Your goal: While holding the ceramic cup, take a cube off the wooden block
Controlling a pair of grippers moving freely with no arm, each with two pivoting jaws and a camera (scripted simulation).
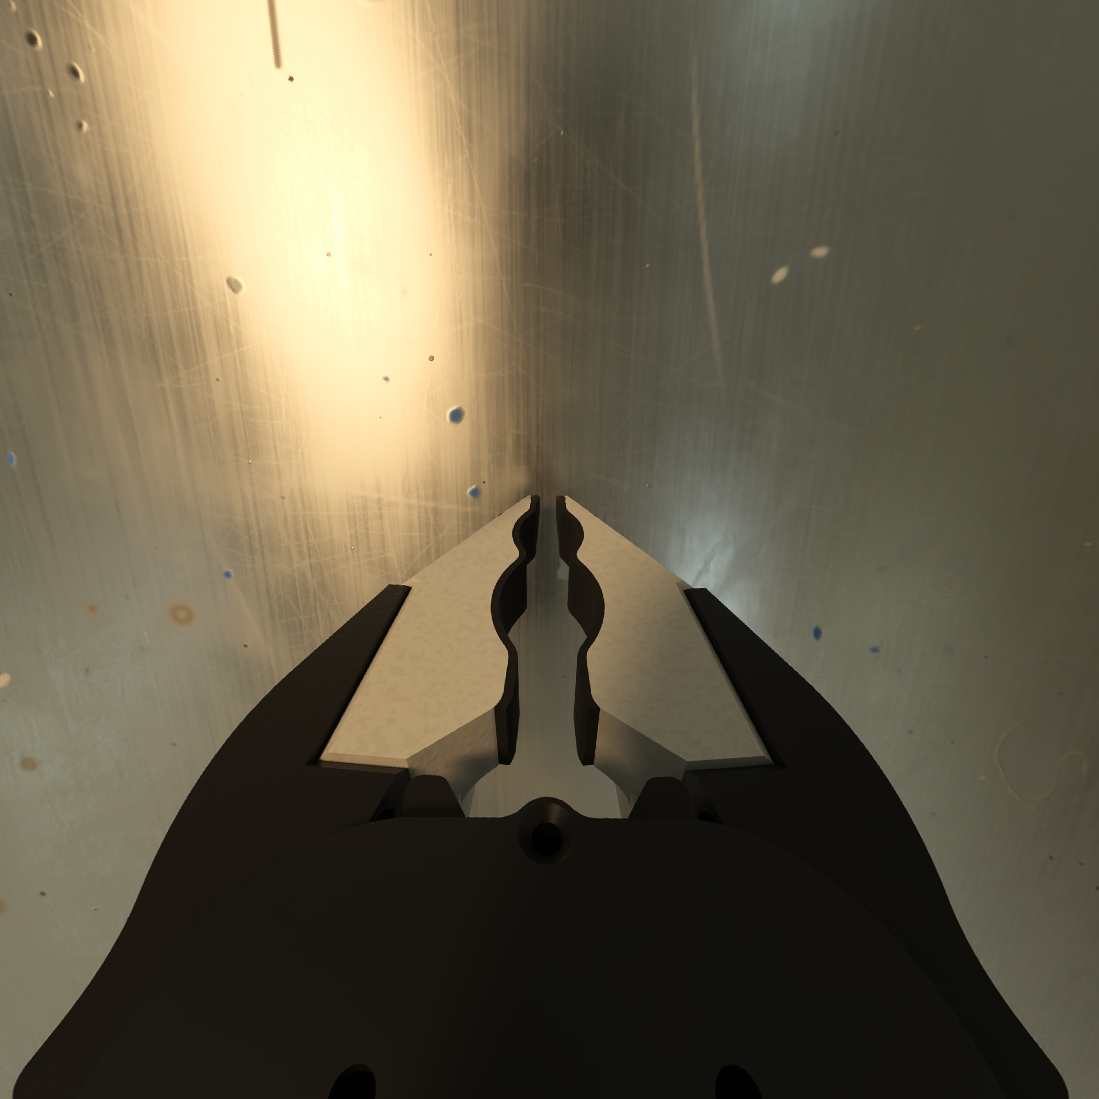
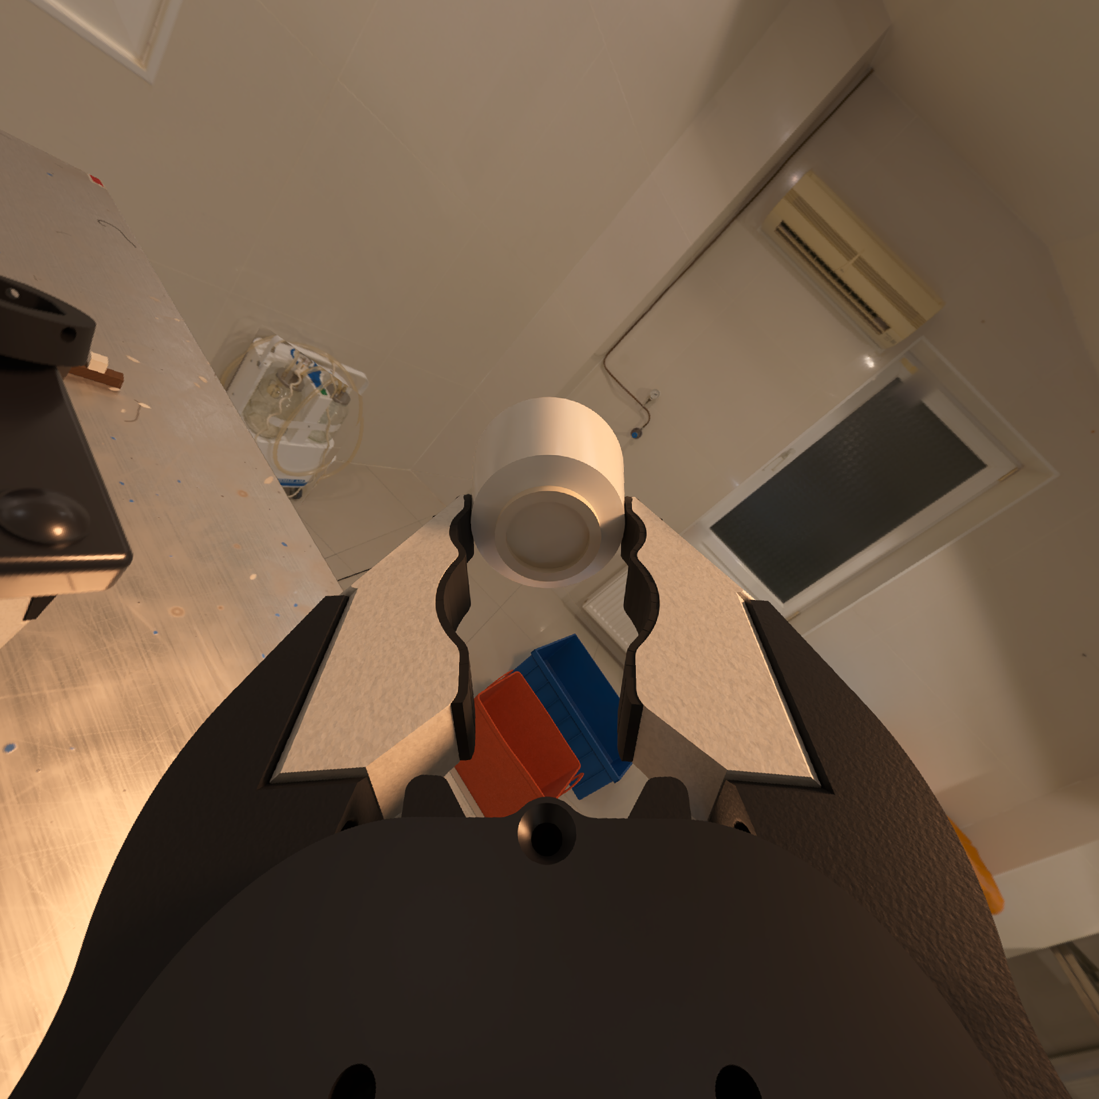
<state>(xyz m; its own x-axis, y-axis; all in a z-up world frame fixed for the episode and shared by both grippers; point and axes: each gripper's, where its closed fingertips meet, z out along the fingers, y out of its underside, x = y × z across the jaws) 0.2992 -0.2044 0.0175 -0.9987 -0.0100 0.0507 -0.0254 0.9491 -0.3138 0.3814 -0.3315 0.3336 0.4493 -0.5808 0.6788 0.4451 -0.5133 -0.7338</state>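
My right gripper point(image 2: 547, 505) is shut on the white ceramic cup point(image 2: 550, 476). It holds the cup in the air past the table's edge, base turned toward the camera. Far left in the right wrist view, a small white cube point(image 2: 99, 360) sits on a brown wooden block point(image 2: 101, 376) on the metal table point(image 2: 178, 476), right beside the left gripper's dark body point(image 2: 53, 476). My left gripper point(image 1: 547, 499) is shut with nothing between its fingers, tips close to the scratched metal table point(image 1: 773, 357). The left wrist view shows no cube or block.
Beyond the table's edge the floor holds a red bin point(image 2: 523, 749), a blue bin point(image 2: 571, 690) and a white machine with tubes point(image 2: 291, 410). A window point(image 2: 850, 487) and a wall air conditioner point(image 2: 850, 261) are behind the cup.
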